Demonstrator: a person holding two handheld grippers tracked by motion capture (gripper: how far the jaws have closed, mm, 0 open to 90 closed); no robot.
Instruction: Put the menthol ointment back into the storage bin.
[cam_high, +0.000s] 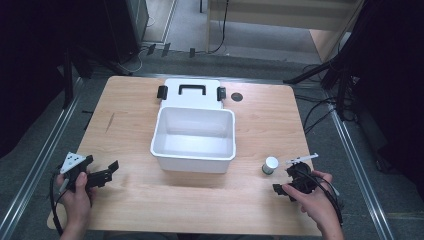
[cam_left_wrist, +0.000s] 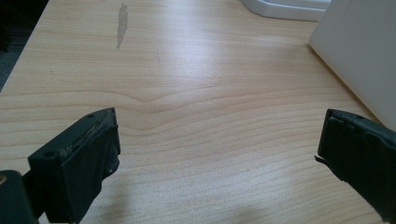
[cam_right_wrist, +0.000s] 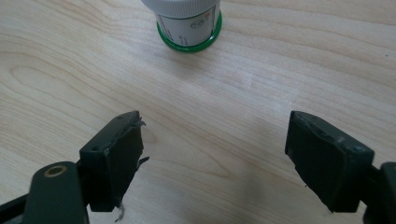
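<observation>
At frame centre an open white rectangular plastic box (cam_high: 193, 138) is sitting on the light wooden tabletop (cam_high: 250, 200), both tongs, left (cam_high: 102, 172) and right (cam_high: 286, 181), are gaping empty, and a small white-capped jar (cam_high: 270, 165) is standing lower right.

Table (cam_high: 250, 200) carries a bin (cam_high: 193, 136) at its centre. The bin's lid (cam_high: 192, 93) lies flat just behind it, touching the back rim, handle (cam_high: 192, 89) toward the far edge. Small round disc (cam_high: 236, 96) sits just right of the lid. Jar (cam_high: 270, 165) stands upright right of the bin, toward the near edge, apart from it. Right gripper (cam_high: 289, 181) is just beside the jar, on its near right. Left gripper (cam_high: 102, 170) is near the table's left near corner, well left of the bin.
</observation>
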